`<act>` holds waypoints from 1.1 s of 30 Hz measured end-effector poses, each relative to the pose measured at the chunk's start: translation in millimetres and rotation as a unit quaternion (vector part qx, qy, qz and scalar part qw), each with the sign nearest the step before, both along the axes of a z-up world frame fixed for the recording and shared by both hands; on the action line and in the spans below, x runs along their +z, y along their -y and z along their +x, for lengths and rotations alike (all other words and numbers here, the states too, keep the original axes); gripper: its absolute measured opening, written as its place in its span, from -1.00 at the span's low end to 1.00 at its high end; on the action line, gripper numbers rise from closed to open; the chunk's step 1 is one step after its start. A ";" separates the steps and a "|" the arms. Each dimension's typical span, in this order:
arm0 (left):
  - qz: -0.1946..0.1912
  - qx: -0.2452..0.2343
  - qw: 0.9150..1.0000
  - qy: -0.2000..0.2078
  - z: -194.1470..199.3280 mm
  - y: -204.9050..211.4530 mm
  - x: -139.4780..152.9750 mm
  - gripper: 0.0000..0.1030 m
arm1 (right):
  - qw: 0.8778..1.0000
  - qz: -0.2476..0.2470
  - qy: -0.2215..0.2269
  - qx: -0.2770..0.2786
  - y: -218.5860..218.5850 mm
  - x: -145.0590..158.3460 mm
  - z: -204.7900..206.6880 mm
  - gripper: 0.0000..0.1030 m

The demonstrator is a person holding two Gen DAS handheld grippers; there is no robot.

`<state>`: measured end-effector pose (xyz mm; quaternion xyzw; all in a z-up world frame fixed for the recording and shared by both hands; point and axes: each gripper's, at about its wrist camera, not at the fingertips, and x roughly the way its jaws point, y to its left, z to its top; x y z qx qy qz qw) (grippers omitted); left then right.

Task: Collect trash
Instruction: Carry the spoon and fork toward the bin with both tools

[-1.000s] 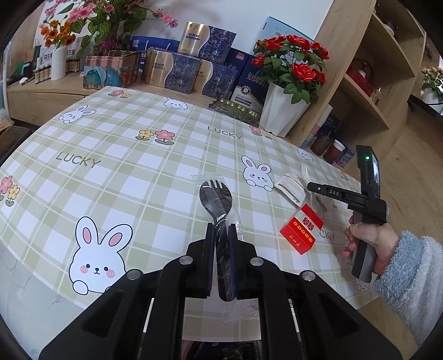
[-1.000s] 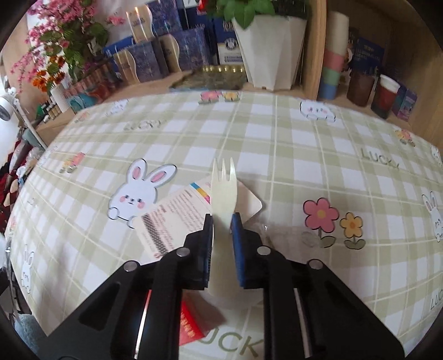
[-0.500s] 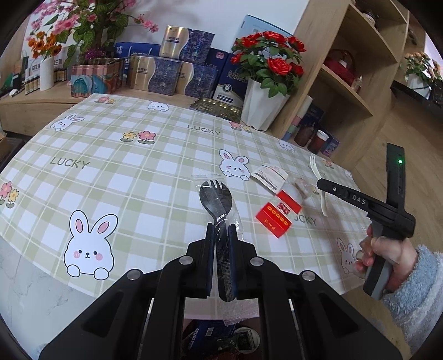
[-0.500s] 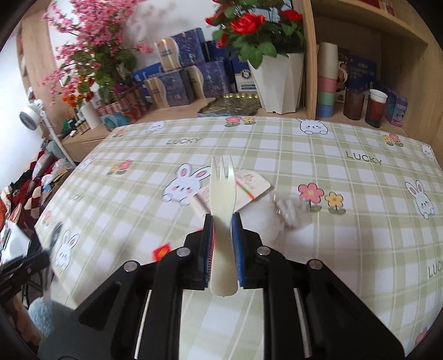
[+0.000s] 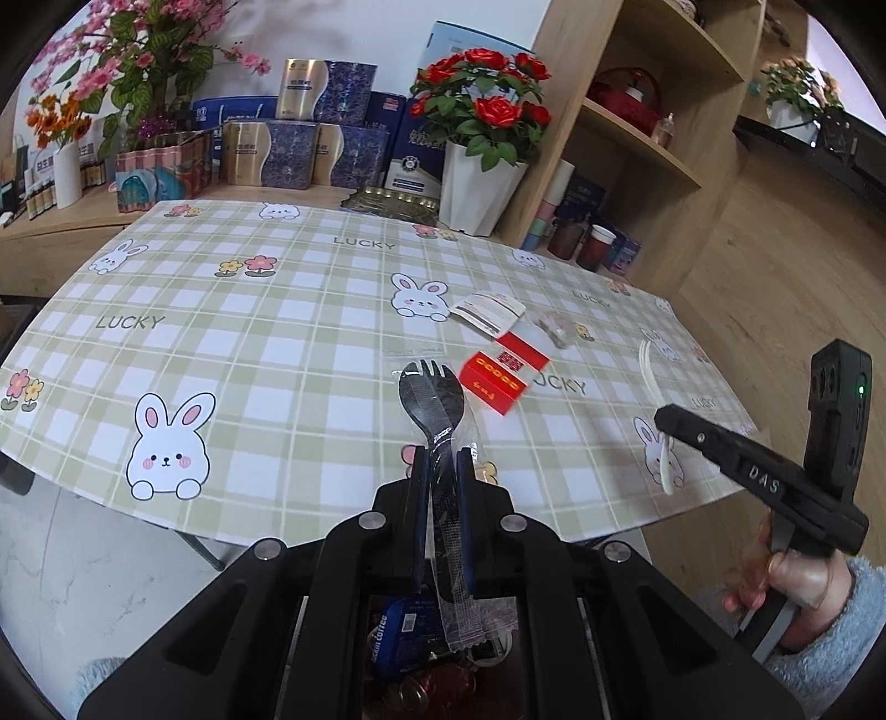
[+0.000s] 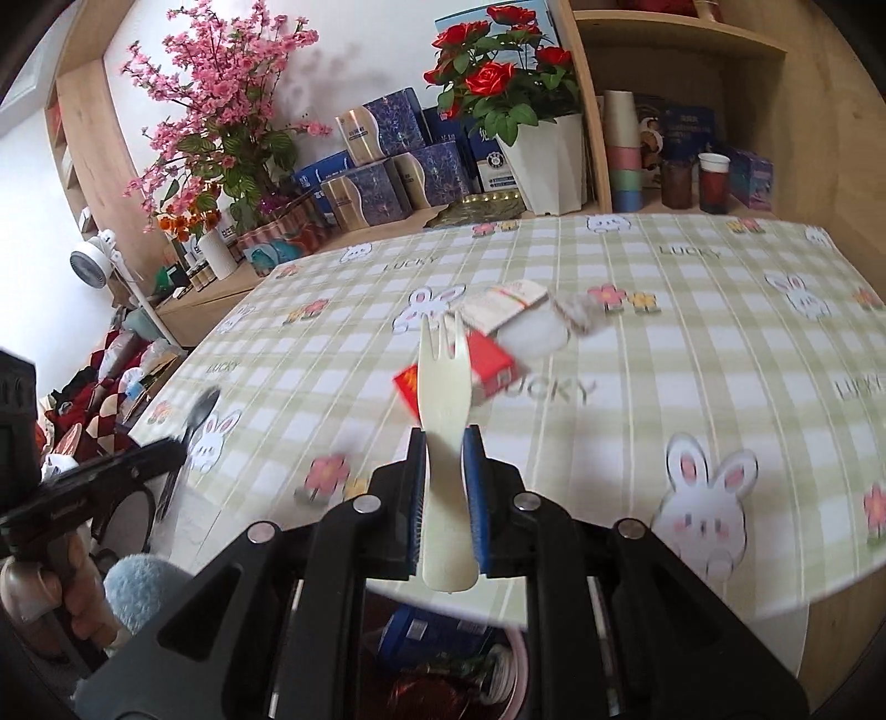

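Left wrist view is showing the left gripper [image 5: 443,471] pinching a wrapped black spork [image 5: 434,399] and the right gripper [image 6: 446,443] clamping a cream fork [image 6: 443,382], both hanging past the table [image 5: 277,310] edge over a bin [image 6: 443,664] (barely visible), so either could be slipping and missing it.

White wall [image 5: 343,33] upper centre; wooden shelving [image 5: 637,138] upper right; wood floor [image 5: 775,266] right; daylight.

box [image 5: 493,381] on table [image 5: 232,354], card [image 5: 487,311] behind it
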<state>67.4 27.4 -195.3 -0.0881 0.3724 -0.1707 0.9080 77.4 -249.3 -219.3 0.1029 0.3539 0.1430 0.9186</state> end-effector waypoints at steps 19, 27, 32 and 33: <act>0.005 -0.006 1.000 0.004 -42.0 1.5 -2.7 -0.81 | 0.995 -0.003 -0.083 0.045 -30.8 -74.4 -81.3 -0.67; 0.001 0.008 1.000 0.000 -44.6 -8.6 -7.0 -0.81 | 0.984 -0.021 -0.152 0.085 -57.9 -120.0 -79.6 -0.67; -0.003 0.014 1.000 -0.007 -45.1 -14.3 -14.1 -0.81 | 0.975 -0.027 -0.204 0.084 -61.1 -148.7 -70.6 -0.67; -0.002 0.013 1.000 -0.009 -45.4 -15.0 -15.9 -0.81 | 0.972 -0.031 -0.217 0.084 -62.2 -156.3 -68.2 -0.66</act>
